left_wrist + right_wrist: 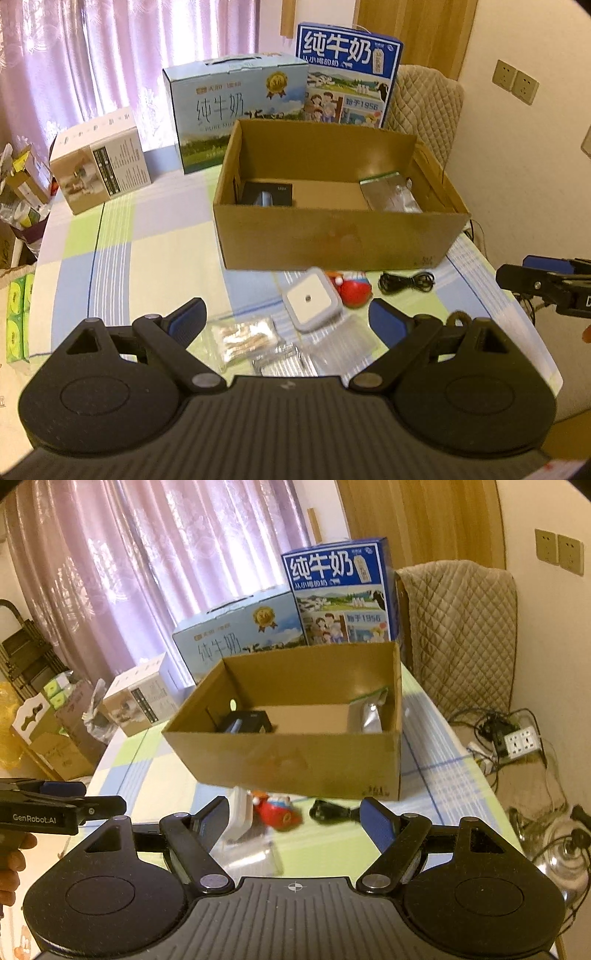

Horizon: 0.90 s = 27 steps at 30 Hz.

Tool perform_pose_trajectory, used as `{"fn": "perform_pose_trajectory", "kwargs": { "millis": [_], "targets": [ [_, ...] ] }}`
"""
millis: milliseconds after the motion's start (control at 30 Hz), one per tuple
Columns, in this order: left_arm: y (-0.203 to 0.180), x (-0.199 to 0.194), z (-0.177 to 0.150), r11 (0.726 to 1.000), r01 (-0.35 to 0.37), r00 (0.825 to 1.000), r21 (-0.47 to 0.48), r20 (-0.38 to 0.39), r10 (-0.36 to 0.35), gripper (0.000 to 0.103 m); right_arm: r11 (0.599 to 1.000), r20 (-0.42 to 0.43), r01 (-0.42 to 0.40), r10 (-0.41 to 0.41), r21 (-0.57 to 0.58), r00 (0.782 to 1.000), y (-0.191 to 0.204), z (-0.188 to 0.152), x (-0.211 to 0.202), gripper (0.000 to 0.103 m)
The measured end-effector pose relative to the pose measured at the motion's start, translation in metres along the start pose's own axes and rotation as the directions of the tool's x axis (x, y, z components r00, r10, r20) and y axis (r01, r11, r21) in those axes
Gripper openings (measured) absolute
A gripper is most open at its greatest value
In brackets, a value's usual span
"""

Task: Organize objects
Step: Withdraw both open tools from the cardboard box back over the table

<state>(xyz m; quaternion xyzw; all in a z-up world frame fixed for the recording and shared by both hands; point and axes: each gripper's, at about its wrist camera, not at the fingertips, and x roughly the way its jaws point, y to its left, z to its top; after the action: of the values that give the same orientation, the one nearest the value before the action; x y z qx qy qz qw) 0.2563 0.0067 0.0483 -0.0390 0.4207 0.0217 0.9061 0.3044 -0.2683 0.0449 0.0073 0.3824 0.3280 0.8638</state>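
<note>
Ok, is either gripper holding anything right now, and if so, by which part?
Nothing is held. The left gripper and the right gripper are both open, with the loose items lying on the table in front of the cardboard box.

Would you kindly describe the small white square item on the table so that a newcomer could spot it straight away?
Find the open cardboard box in the middle of the checked tablecloth. Just in front of its near wall lies a row of small items. The white square container is the leftmost, beside the red round toy: the only white, square-cornered piece, with one small dot in the centre of its top.
</note>
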Motion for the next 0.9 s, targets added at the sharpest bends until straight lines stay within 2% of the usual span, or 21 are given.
{"fn": "perform_pose_trajectory", "kwargs": {
  "millis": [333,900],
  "targets": [
    [0.0,-0.008,-0.027,1.0,0.022,0.999,0.017,-0.027,-0.022,0.093,0.999,-0.032,0.032,-0.031,0.03,0.999,0.003,-0.032,-0.011,0.075],
    [0.002,0.006,-0.081,0.999,0.038,0.992,0.015,-0.123,-0.036,0.093,0.997,-0.127,0.05,-0.042,0.055,0.991,0.005,-0.072,-0.006,0.075]
  ]
}}
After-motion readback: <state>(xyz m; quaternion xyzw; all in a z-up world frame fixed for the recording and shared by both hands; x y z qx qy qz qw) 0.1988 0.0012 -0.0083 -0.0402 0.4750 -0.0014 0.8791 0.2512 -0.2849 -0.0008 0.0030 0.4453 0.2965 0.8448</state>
